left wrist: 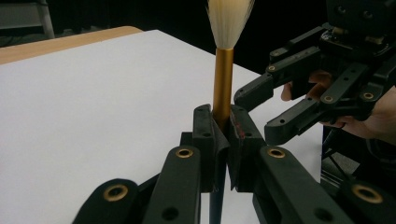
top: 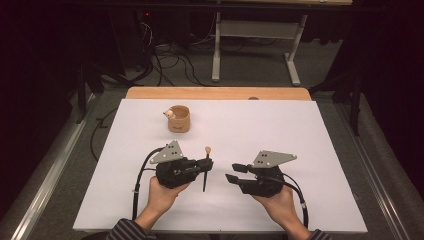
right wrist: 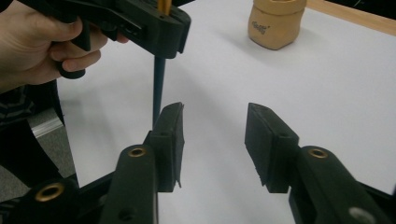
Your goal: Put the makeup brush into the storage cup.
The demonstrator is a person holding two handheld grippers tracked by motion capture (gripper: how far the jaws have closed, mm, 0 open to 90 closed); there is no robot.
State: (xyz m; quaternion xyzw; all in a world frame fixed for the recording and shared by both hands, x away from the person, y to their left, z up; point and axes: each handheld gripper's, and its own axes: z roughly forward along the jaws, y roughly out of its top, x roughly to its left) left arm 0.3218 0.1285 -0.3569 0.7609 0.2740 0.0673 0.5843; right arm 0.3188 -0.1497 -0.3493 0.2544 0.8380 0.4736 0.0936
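A brush with a gold ferrule, pale bristles and a dark handle (top: 204, 181) stands upright over the white sheet. My left gripper (top: 207, 165) is shut on it just below the ferrule; in the left gripper view the jaws (left wrist: 223, 135) pinch the brush (left wrist: 223, 79) with the bristles pointing up. My right gripper (top: 231, 171) faces it from the right, open, with nothing between its jaws (right wrist: 214, 135). In the right gripper view the brush's dark handle (right wrist: 159, 88) hangs down from the left gripper (right wrist: 163, 23), just beyond my left jaw.
A tan cup (top: 179, 119) stands toward the far left of the white sheet (top: 280, 130), with something small and pale at its rim. A wooden table edge (top: 218, 93) runs behind the sheet. Cables and a metal frame lie on the floor beyond.
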